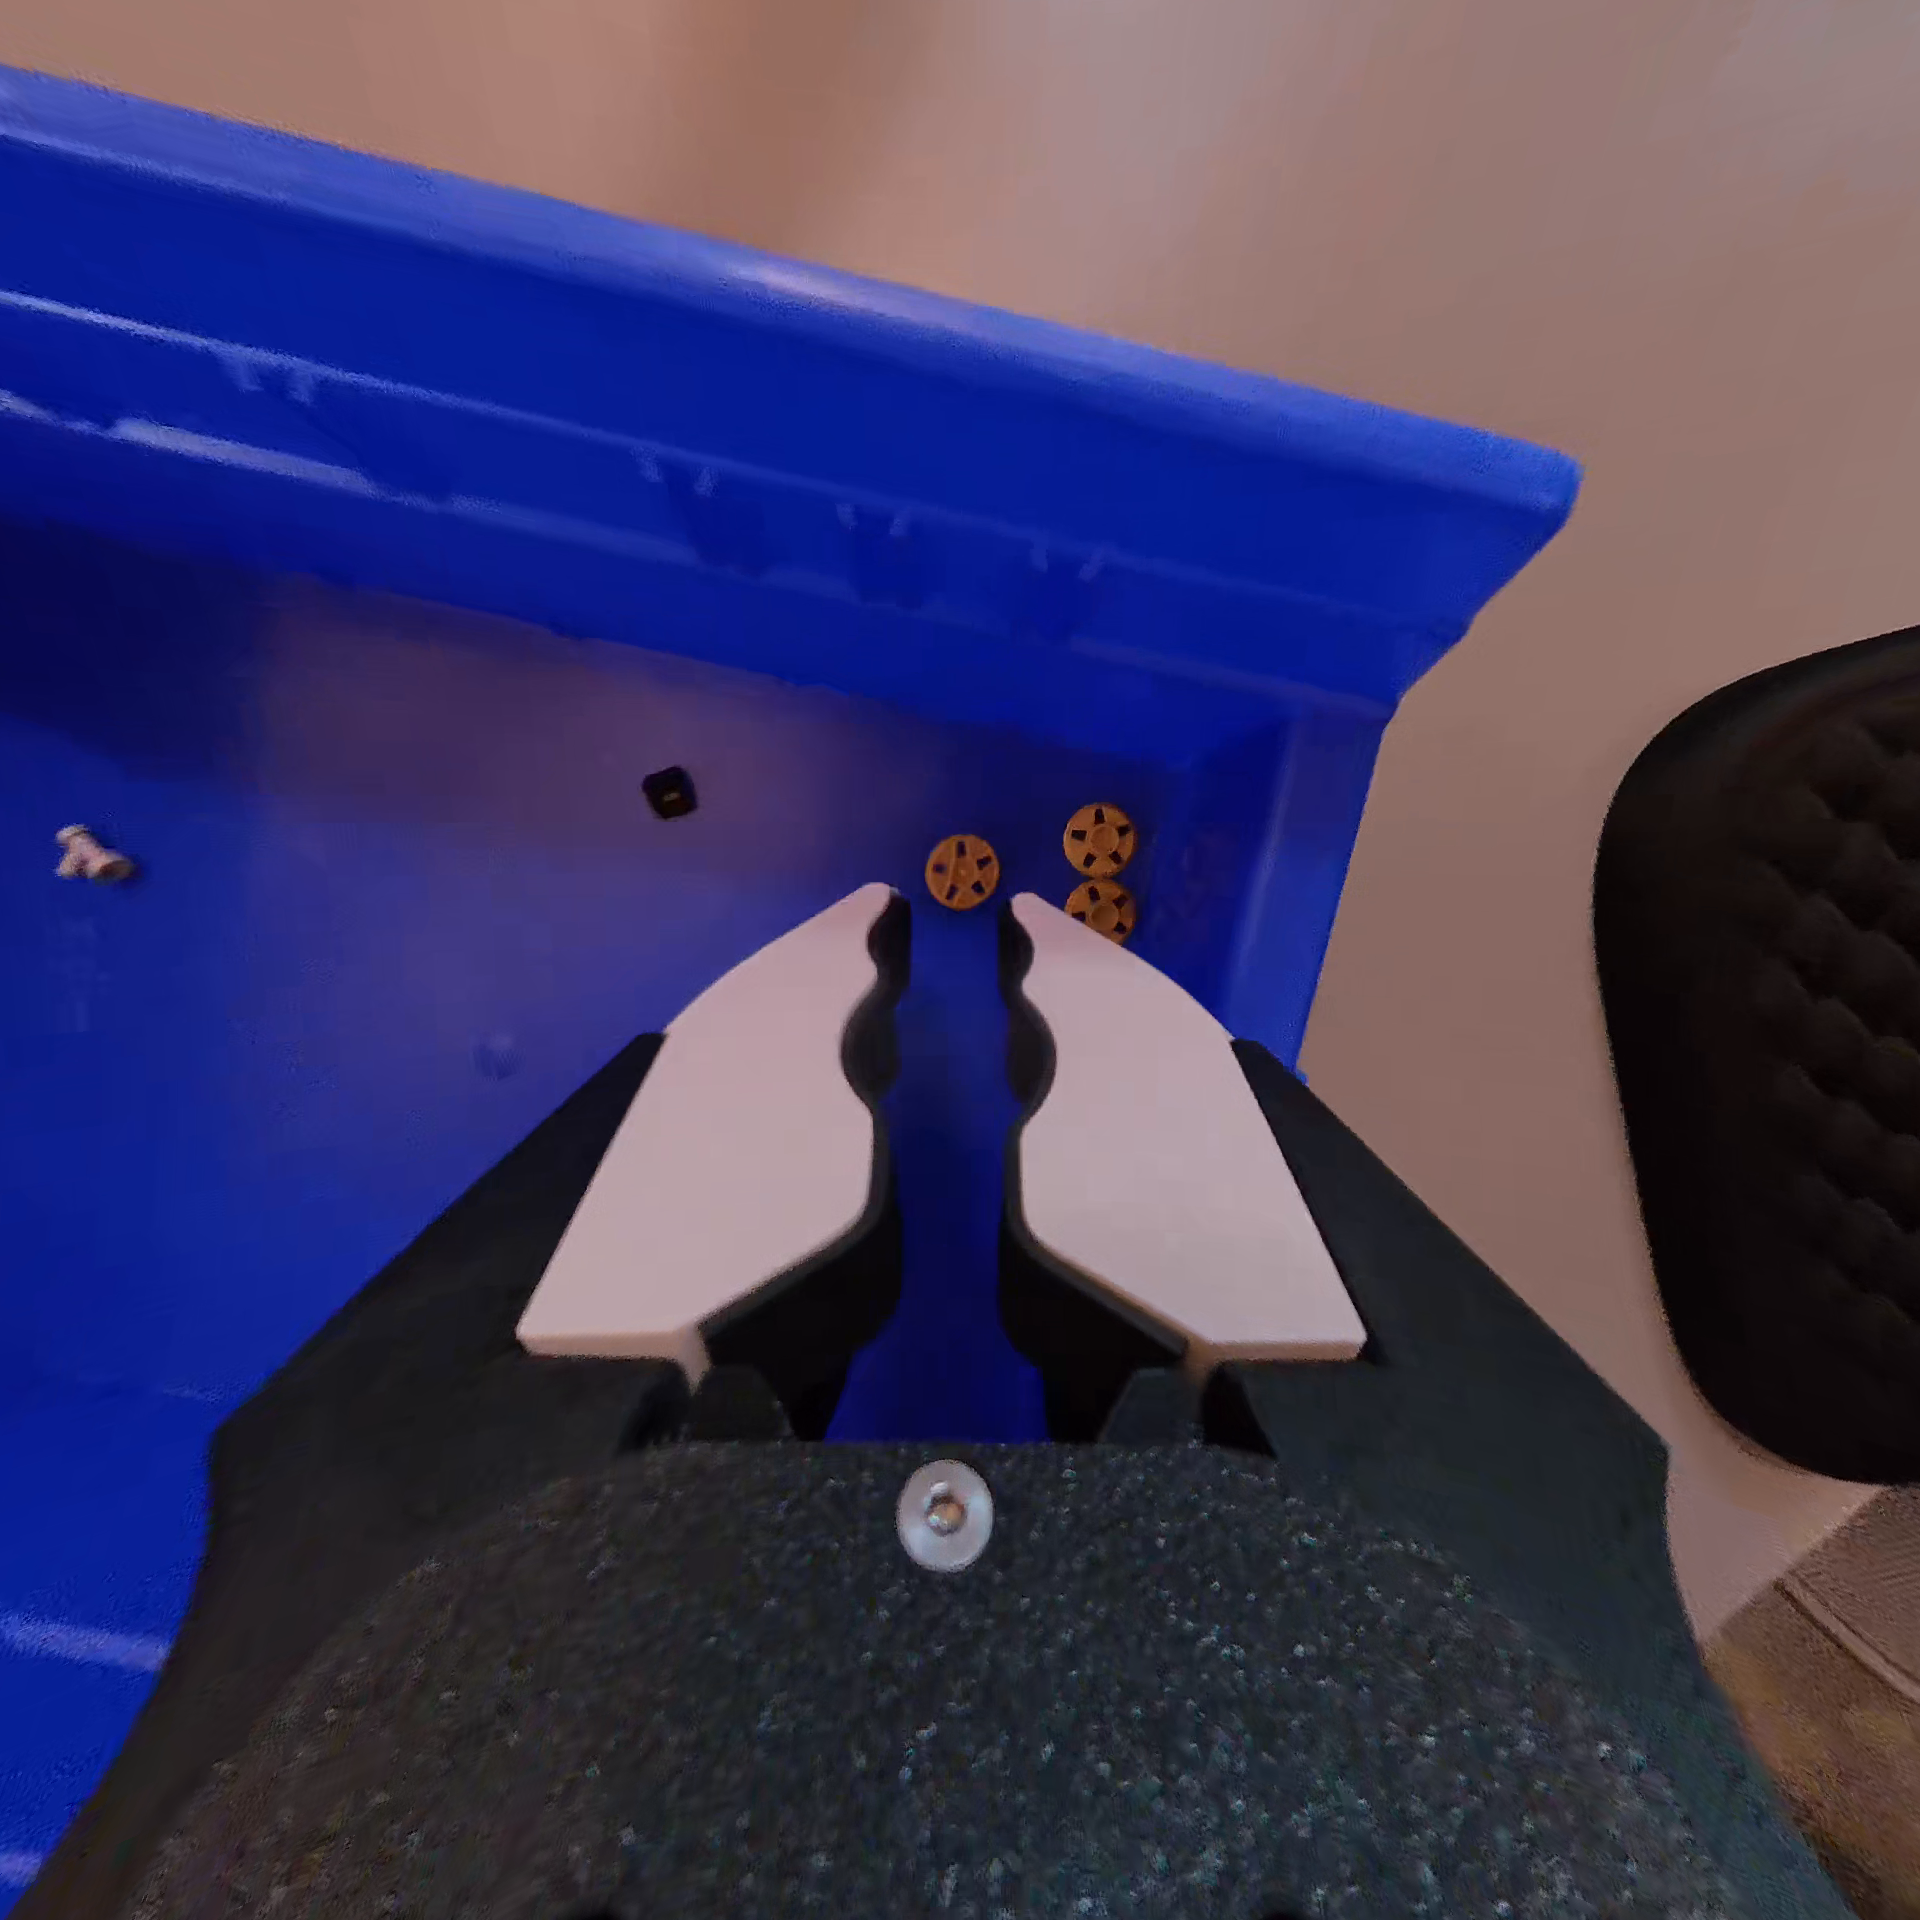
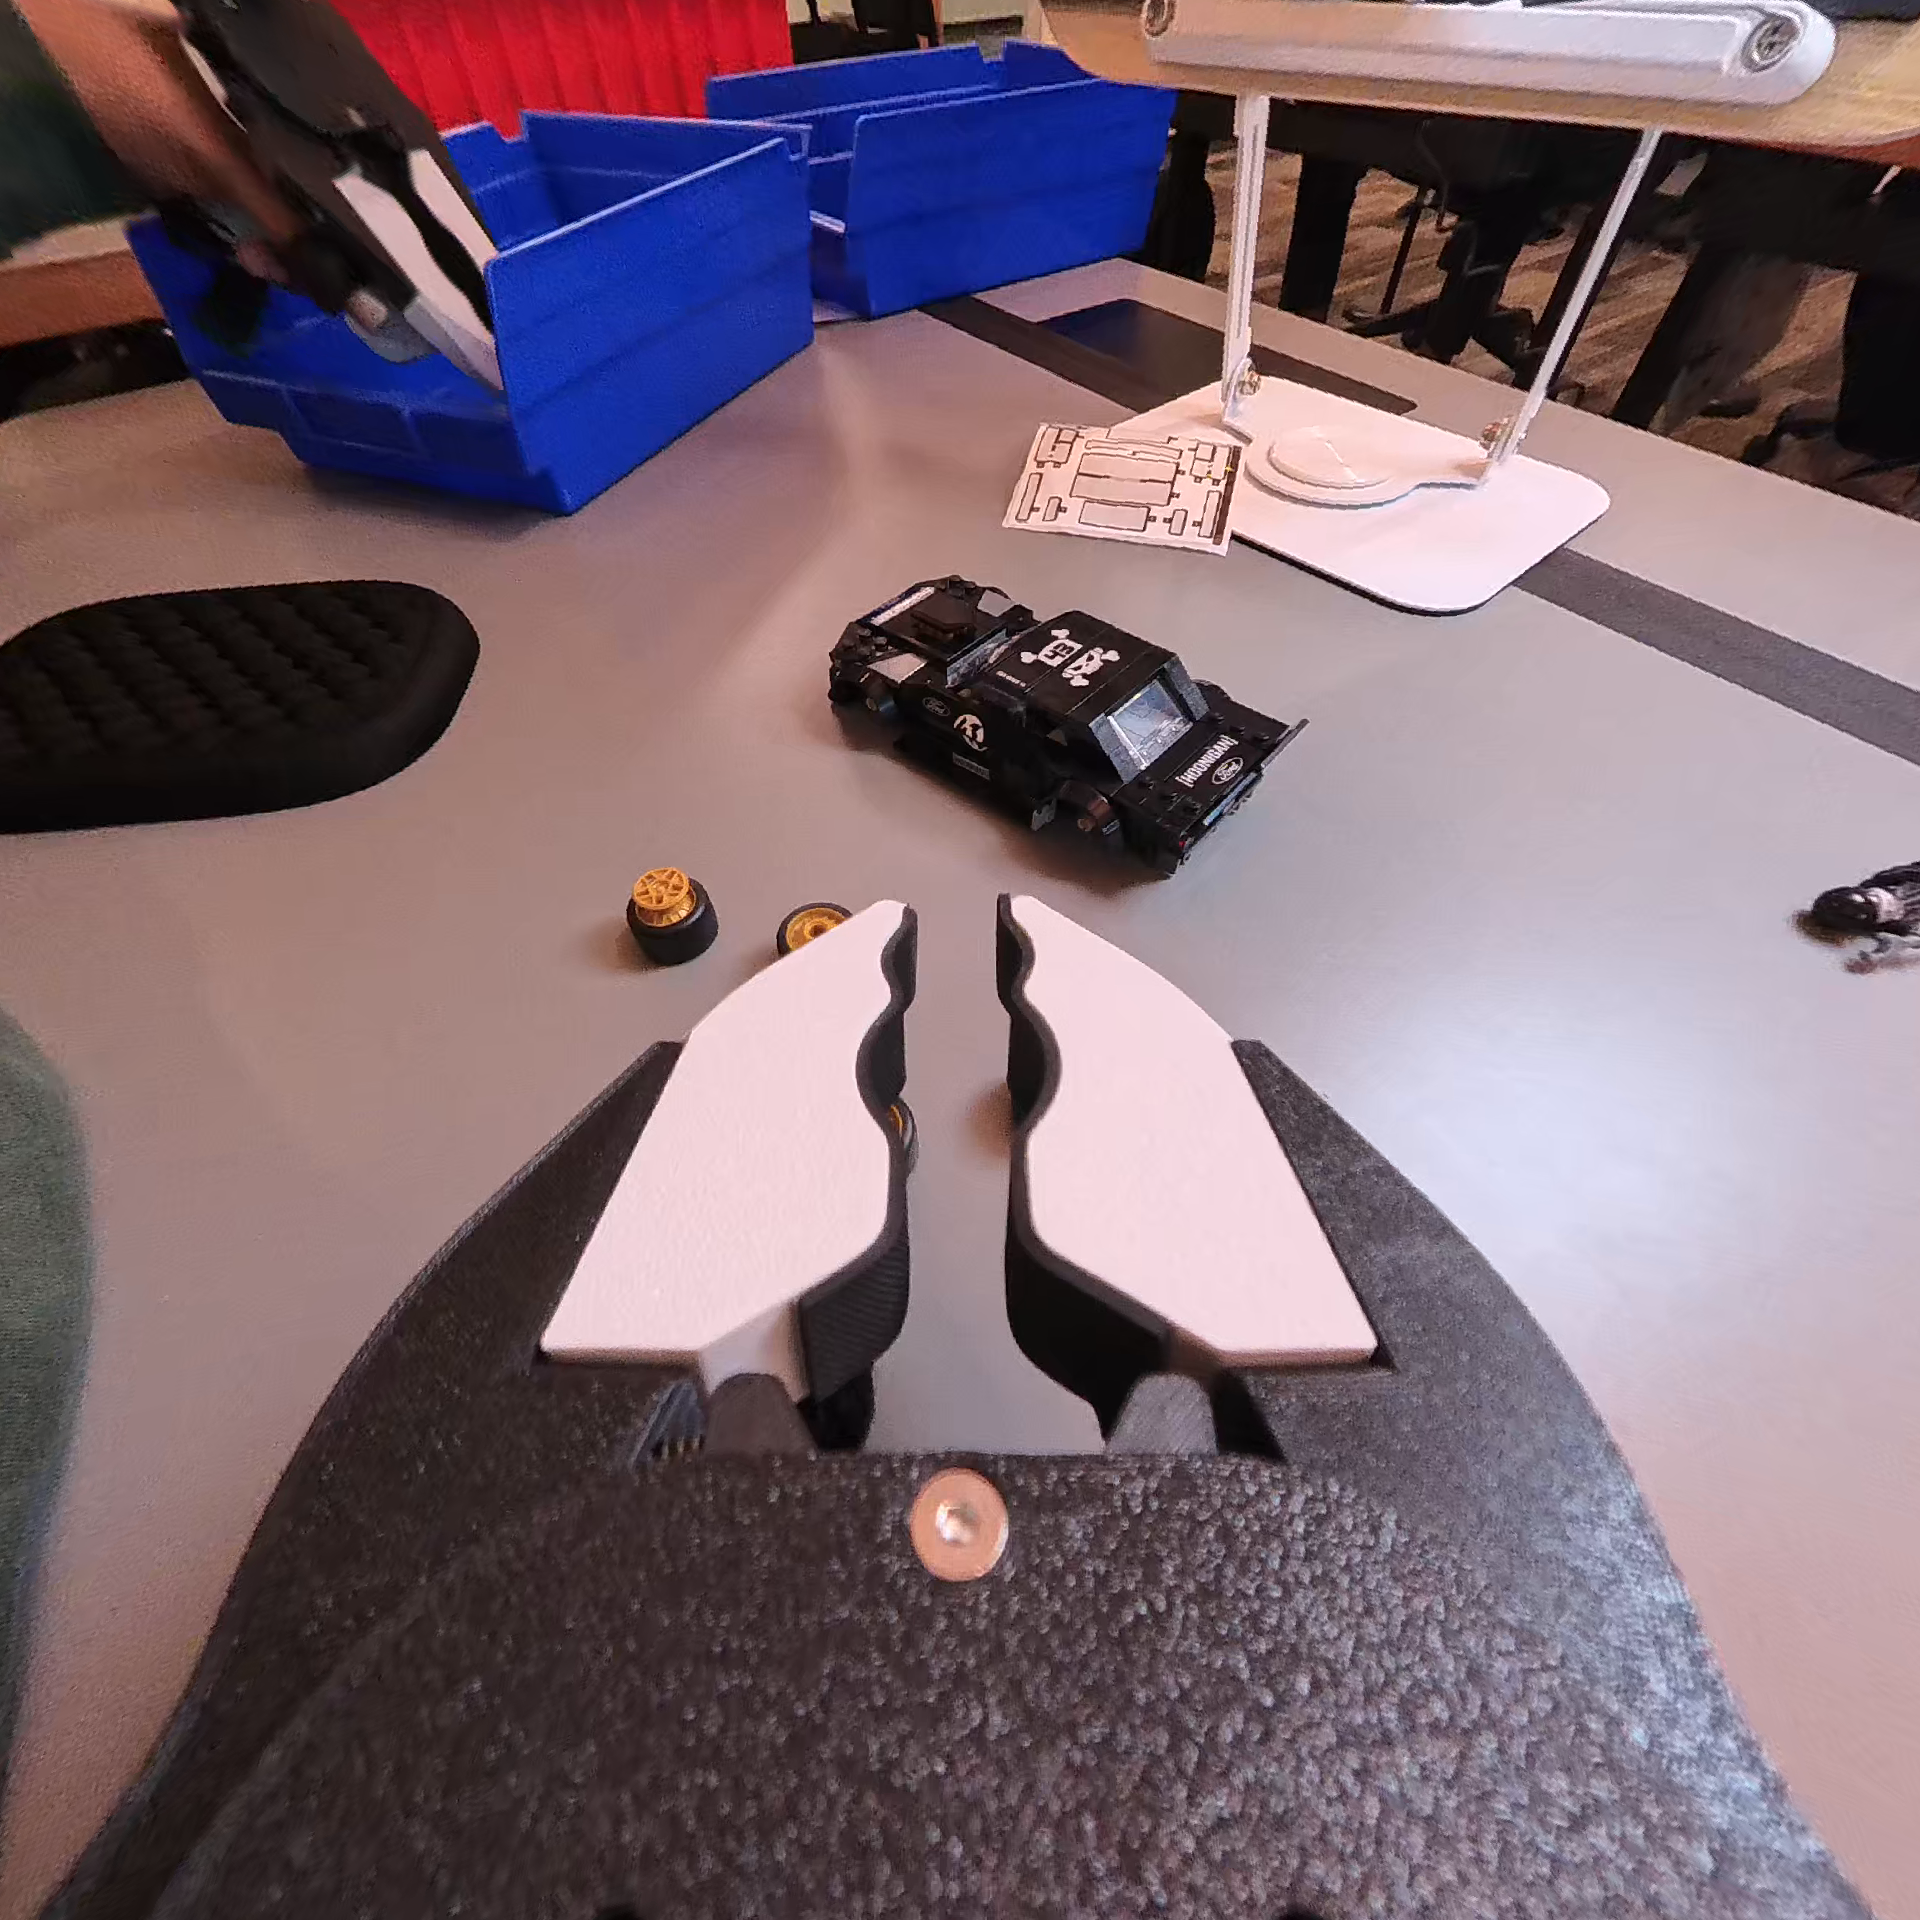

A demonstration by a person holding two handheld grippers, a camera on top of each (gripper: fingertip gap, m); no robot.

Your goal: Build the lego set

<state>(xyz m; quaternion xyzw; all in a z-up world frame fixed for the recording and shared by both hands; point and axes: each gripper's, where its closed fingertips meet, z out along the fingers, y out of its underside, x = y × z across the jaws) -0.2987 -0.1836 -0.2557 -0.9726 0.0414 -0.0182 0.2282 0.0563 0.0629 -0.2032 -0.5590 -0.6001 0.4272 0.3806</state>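
My left gripper (image 1: pixel 951 902) is open and empty inside a blue bin (image 1: pixel 727 395), its tips just short of a gold wheel disc (image 1: pixel 962 874). Two more gold discs (image 1: pixel 1099 837) lie by the bin's right corner. A small black piece (image 1: pixel 668 793) and a small grey piece (image 1: pixel 91 854) lie farther left. My right gripper (image 2: pixel 956 909) is open and empty over the grey table (image 2: pixel 1455 1039). A black lego car (image 2: pixel 1049 717) without wheels sits ahead of it. One gold-rimmed wheel (image 2: pixel 672 914) stands to the left; a second wheel (image 2: pixel 810 925) is partly hidden by my left finger. The left gripper also shows in the right wrist view (image 2: pixel 488 364), reaching into the bin (image 2: pixel 644 312).
A black textured pad (image 2: pixel 208 696) lies at the left, also in the left wrist view (image 1: pixel 1787 1039). A sticker sheet (image 2: pixel 1127 488) and a white lamp base (image 2: pixel 1434 499) stand behind the car. A second blue bin (image 2: pixel 987 177) is at the back. A small dark figure piece (image 2: pixel 1870 914) lies at right. The left gripper's tips are roughly 45 centimeters from the right gripper's. The small black piece (image 1: pixel 668 793) is about 6 centimeters from my left fingertips and 50 centimeters from my right.
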